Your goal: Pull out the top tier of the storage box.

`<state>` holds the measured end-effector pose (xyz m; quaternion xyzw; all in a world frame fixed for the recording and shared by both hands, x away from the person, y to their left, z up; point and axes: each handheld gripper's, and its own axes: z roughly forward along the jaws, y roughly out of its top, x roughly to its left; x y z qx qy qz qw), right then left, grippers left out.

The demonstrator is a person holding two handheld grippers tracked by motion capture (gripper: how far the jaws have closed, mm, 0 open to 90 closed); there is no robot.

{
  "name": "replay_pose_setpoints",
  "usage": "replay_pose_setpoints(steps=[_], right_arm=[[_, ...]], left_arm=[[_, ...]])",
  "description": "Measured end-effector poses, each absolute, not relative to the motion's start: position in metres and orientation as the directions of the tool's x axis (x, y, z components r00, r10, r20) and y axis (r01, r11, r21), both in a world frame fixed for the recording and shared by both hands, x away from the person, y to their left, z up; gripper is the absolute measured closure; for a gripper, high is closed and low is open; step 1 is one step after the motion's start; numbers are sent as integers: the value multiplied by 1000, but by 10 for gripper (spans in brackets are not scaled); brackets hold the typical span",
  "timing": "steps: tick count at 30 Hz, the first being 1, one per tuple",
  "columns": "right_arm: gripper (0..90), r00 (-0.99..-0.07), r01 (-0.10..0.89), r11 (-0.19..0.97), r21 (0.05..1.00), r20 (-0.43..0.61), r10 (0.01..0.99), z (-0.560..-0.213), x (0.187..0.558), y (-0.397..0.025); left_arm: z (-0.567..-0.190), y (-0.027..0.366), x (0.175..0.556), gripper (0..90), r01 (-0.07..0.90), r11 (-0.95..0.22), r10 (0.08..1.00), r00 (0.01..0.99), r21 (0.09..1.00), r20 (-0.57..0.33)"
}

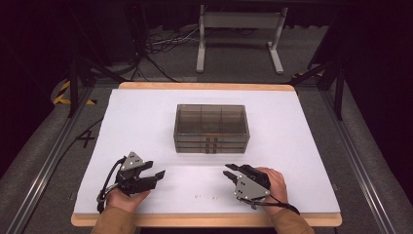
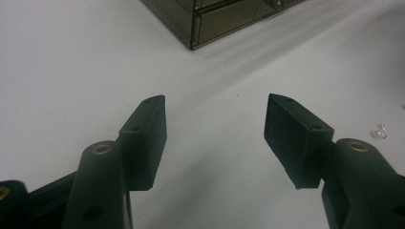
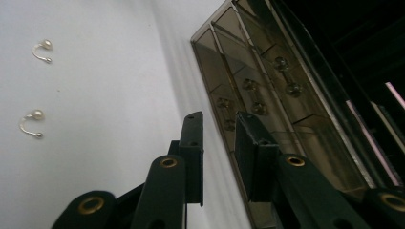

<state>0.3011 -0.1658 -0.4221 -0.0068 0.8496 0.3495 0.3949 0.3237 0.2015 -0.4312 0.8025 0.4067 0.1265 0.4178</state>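
White table [image 1: 146, 112]: drawer box [image 1: 212, 127] ahead of both grippers; left fingers [image 2: 145, 138] spread, right fingers [image 3: 193, 152] seemingly narrowly parted.

Looks like a lab / recording rig, not a home. Table [image 1: 146, 112] w/ white sheet and wood edging sits on grey carpet, dark curtains all round. Metal rails [image 1: 46, 161] run along both table sides, cables [image 1: 163, 44] on floor past the far edge, plus hazard tape [image 1: 62, 92] by the far left corner.
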Motion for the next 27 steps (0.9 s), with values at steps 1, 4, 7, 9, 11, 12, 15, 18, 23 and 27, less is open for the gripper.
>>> replay_pose_setpoints(steps=[1,4,7,9,11,12,15,18,23,27], right_arm=[[731,-674,-294,760,579,-690,264,-422,300,-166],[729,-634,-311,783,539,-731,252,-423,298,-165],[727,-614,-321,792,520,-751,244,-423,298,-165],[724,-593,-328,803,498,-770,236,-424,297,-164],[723,-574,-333,814,477,-787,227,-424,296,-163],[720,-561,-336,818,467,-797,224,-424,295,-163],[714,-528,-343,833,434,-823,211,-424,294,-162],[707,-506,-344,843,413,-838,204,-425,293,-161],[695,-477,-350,850,394,-856,200,-424,291,-159],[691,-453,-352,857,375,-870,194,-424,290,-158]], left_arm=[[-431,201,324,406,547,-320,758,637,773,-137],[-431,201,324,401,547,-320,759,637,774,-137],[-431,201,324,392,547,-319,760,635,774,-136],[-432,201,324,378,551,-315,766,629,773,-137],[-432,202,324,366,551,-305,769,623,777,-140],[-432,202,324,360,551,-302,771,621,778,-141],[-432,202,324,352,551,-301,773,619,779,-140],[-432,202,324,348,550,-300,774,618,780,-138],[-432,203,324,343,549,-300,775,617,780,-137],[-432,203,324,344,547,-301,775,618,781,-135]])
